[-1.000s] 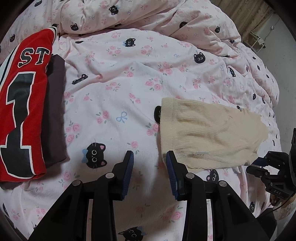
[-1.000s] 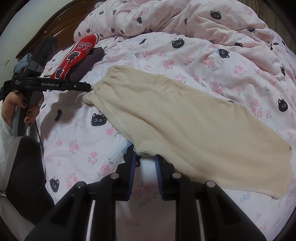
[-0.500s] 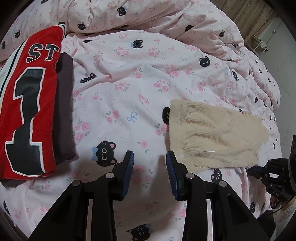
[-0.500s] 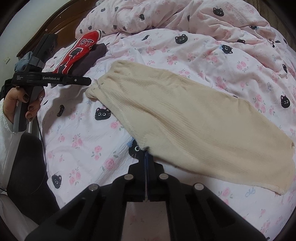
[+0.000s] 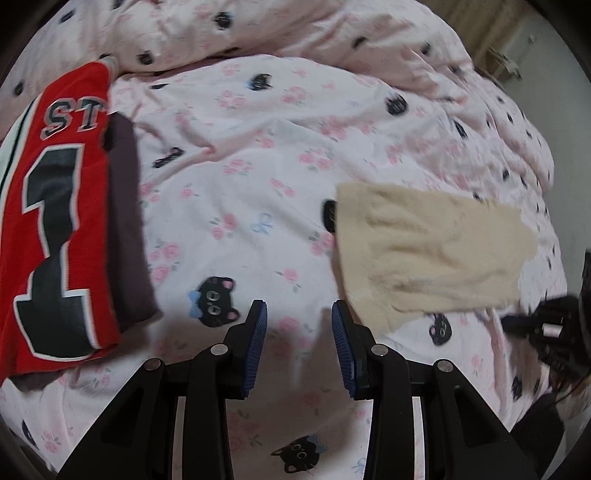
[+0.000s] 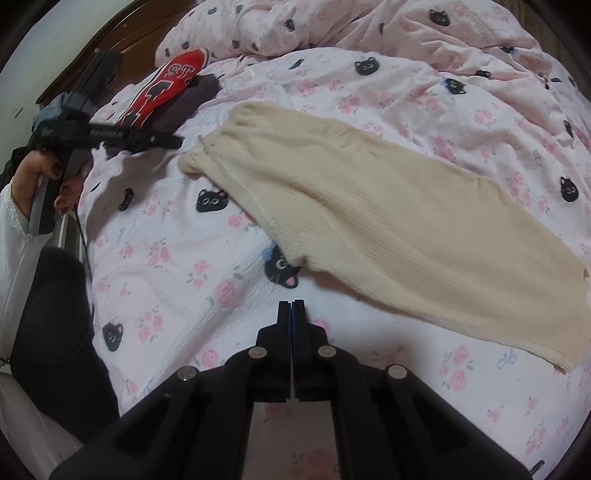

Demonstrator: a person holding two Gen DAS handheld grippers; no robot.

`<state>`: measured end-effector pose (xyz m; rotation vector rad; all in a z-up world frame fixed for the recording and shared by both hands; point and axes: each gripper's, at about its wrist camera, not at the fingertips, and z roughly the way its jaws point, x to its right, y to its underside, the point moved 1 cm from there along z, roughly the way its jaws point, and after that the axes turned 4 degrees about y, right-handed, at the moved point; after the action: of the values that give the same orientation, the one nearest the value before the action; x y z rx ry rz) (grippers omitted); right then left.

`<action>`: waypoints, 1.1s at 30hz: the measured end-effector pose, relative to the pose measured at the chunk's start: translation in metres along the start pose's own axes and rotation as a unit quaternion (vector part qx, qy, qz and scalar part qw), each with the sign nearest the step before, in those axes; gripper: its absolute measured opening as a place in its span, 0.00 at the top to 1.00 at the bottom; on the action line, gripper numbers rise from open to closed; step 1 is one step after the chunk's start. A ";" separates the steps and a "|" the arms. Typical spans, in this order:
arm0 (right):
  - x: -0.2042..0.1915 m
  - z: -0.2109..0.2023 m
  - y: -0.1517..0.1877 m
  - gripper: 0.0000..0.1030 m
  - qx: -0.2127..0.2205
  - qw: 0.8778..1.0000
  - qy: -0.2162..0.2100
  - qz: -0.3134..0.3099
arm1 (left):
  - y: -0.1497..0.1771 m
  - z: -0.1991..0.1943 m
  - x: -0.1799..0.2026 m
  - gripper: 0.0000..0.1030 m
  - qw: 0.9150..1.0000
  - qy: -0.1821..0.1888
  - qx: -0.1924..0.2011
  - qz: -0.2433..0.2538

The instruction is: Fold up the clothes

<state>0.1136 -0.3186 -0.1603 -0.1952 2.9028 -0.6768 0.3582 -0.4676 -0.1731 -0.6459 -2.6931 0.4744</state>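
Note:
A cream ribbed garment (image 6: 388,221) lies flat and slanted across the pink cat-print bedspread (image 6: 177,288). My right gripper (image 6: 291,306) sits just below the garment's lower left edge, shut, with nothing visible between its fingers and a strip of bedspread separating it from the cloth. In the left wrist view the same garment (image 5: 424,251) lies to the right of my left gripper (image 5: 298,332), which hangs open over bare bedspread and holds nothing. The left gripper (image 6: 162,140) also shows in the right wrist view, near the garment's upper left corner.
A folded red jersey (image 5: 55,221) with a large "1" rests on a dark folded garment (image 5: 125,221) at the left. A rumpled duvet (image 5: 295,29) is bunched along the far side. A person's hand (image 6: 40,177) and white sleeve are at the left edge.
My right gripper's jaws have closed together and drawn back a little from the garment's edge. The left gripper has rolled slightly and stayed open.

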 end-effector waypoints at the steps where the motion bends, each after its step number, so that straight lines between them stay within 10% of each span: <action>1: 0.002 0.000 0.000 0.98 0.003 1.000 -0.002 0.005 | 0.000 0.002 0.005 0.65 1.000 -0.007 -0.003 0.013; 6: 0.001 0.003 -0.003 0.91 0.013 1.000 0.003 0.014 | 0.005 0.007 0.018 0.62 0.996 -0.038 0.011 0.077; 11: 0.001 0.002 -0.005 0.64 0.026 0.999 0.003 0.020 | 0.003 0.012 0.016 0.61 0.996 -0.025 0.021 0.086; 33: 0.005 0.002 -0.003 0.64 0.027 0.999 -0.009 0.032 | -0.004 0.018 0.010 0.46 0.996 -0.029 0.025 0.077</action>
<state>0.1095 -0.3227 -0.1609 -0.1004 2.8561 -0.7381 0.3407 -0.4706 -0.1853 -0.8403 -2.6877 0.6076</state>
